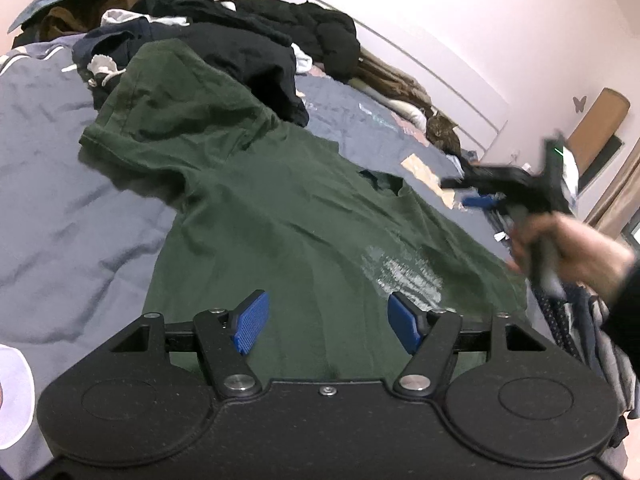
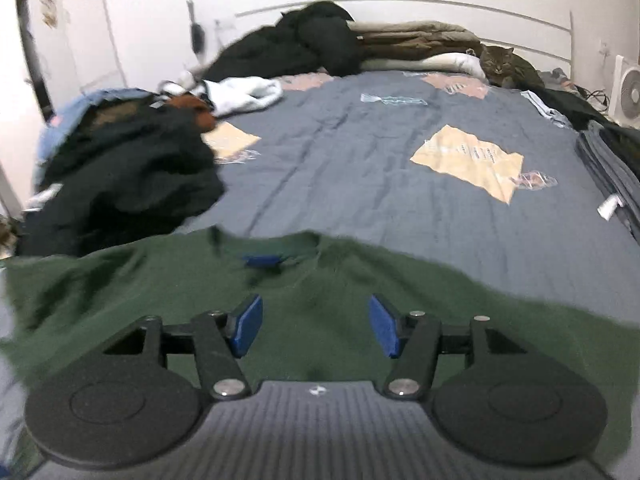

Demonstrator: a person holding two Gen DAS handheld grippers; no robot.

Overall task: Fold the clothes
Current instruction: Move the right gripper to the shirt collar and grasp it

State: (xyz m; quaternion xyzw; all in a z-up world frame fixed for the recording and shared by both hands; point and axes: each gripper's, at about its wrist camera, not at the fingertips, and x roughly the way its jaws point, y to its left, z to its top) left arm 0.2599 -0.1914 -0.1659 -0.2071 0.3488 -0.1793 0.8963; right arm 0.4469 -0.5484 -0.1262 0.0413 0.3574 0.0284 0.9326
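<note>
A dark green T-shirt (image 1: 280,216) lies spread on the grey-blue bed cover (image 1: 60,200), with a faded white print (image 1: 404,272) on its chest and one sleeve (image 1: 132,136) reaching toward the clothes heap. My left gripper (image 1: 329,324) hovers open over the shirt's lower part with nothing between its blue pads (image 1: 252,322). At the right a hand (image 1: 572,256) holds my right gripper (image 1: 480,200), blurred, past the collar (image 1: 384,180). In the right wrist view the right gripper (image 2: 316,330) is open above the green T-shirt (image 2: 440,320), near its collar (image 2: 308,244).
A heap of dark clothes (image 2: 128,176) lies left of the shirt, with more black garments (image 2: 312,44) by the headboard. A cat (image 2: 504,66) rests near the pillows. Folded items (image 2: 612,160) are stacked at the bed's right edge. A white fan (image 2: 628,92) stands beyond.
</note>
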